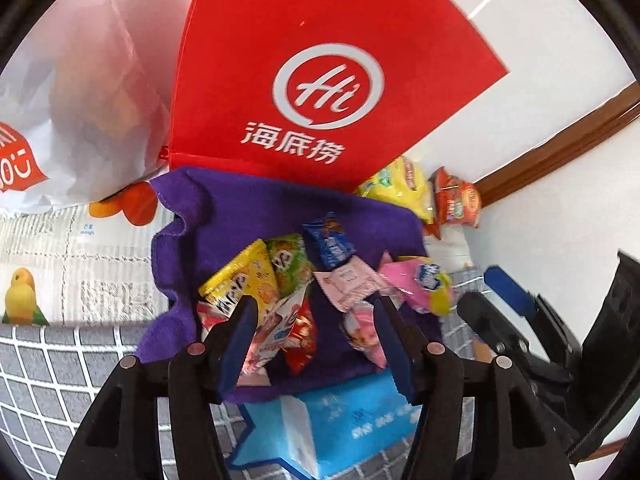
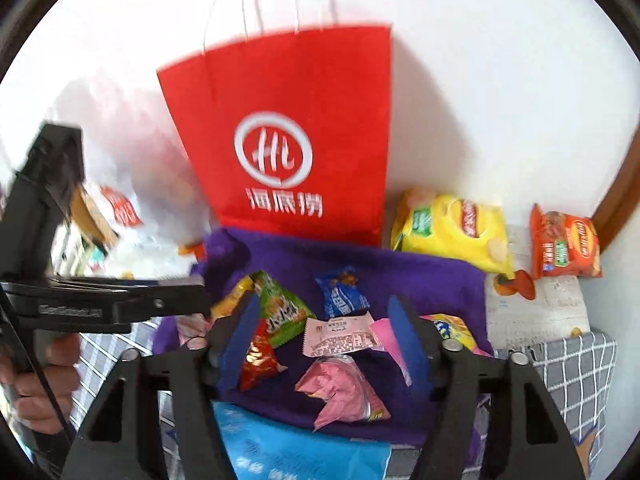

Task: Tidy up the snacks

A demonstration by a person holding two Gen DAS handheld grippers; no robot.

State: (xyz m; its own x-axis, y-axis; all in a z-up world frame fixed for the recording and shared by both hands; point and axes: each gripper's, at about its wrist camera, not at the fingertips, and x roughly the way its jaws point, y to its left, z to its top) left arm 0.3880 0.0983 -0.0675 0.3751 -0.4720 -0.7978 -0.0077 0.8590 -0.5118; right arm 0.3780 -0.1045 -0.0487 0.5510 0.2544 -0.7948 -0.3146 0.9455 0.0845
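Several small snack packets lie on a purple cloth (image 1: pixel 240 216) (image 2: pixel 432 272): a yellow one (image 1: pixel 244 280), a green one (image 1: pixel 290 262) (image 2: pixel 280 308), a blue one (image 1: pixel 328 240) (image 2: pixel 340 292), a pale pink one (image 1: pixel 348 280) (image 2: pixel 340 334), a red one (image 1: pixel 302 332) (image 2: pixel 258 356) and a pink one (image 2: pixel 340 392). My left gripper (image 1: pixel 316 308) is open just above the packets. My right gripper (image 2: pixel 324 312) is open over them too. The right gripper also shows at the right edge of the left wrist view (image 1: pixel 504 300).
A red paper bag (image 1: pixel 320 80) (image 2: pixel 292 140) stands behind the cloth, a white plastic bag (image 1: pixel 80 120) to its left. A yellow chip bag (image 2: pixel 452 228) and an orange chip bag (image 2: pixel 564 246) lie by the wall. A blue tissue pack (image 1: pixel 340 420) (image 2: pixel 296 448) lies in front.
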